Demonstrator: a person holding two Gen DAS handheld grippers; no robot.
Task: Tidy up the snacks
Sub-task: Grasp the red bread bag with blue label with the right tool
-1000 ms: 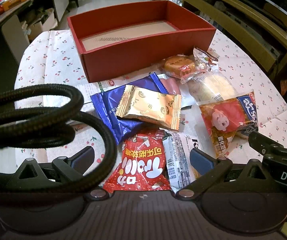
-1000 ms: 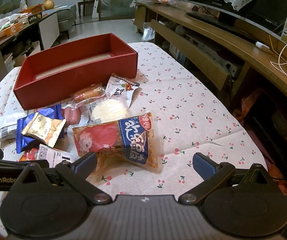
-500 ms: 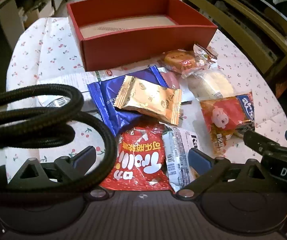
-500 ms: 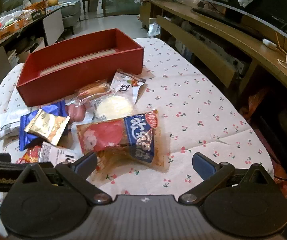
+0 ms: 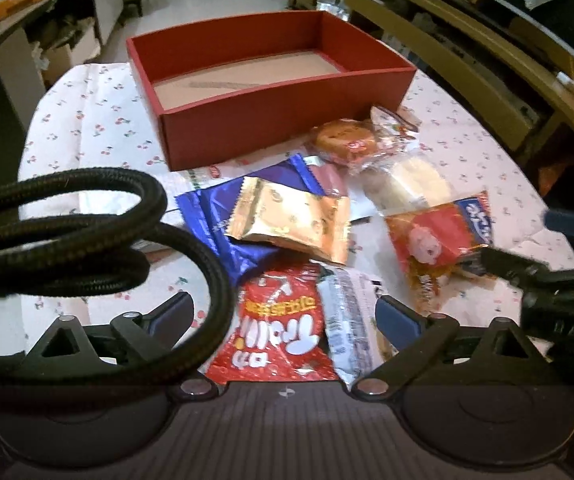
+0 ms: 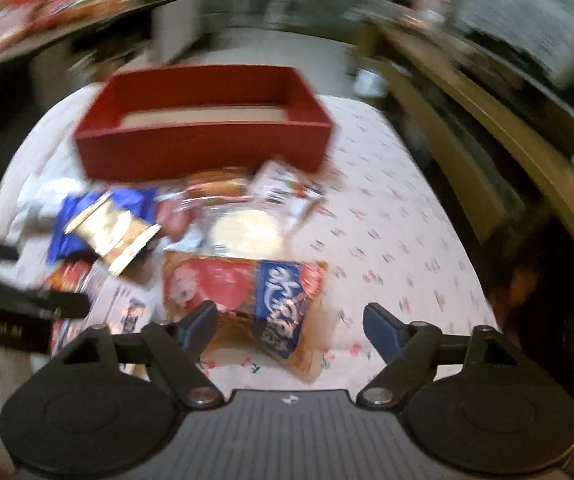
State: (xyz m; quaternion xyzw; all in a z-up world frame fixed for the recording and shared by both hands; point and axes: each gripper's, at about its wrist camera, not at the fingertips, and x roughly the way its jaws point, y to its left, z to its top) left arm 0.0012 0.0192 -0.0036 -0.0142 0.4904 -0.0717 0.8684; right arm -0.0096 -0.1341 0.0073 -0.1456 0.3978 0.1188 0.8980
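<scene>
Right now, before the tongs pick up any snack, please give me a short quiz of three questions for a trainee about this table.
1. True or false: the red rectangular cardboard box already holds snacks.
2. Which packet lies on top of the shiny blue foil wrapper? A: the gold foil packet; B: the red plastic packet with white letters.
3. Fill in: both the left tongs and the right tongs are ____.

Key: 1 false, only its bare brown floor shows; 2 A; 3 open, gripping nothing.
</scene>
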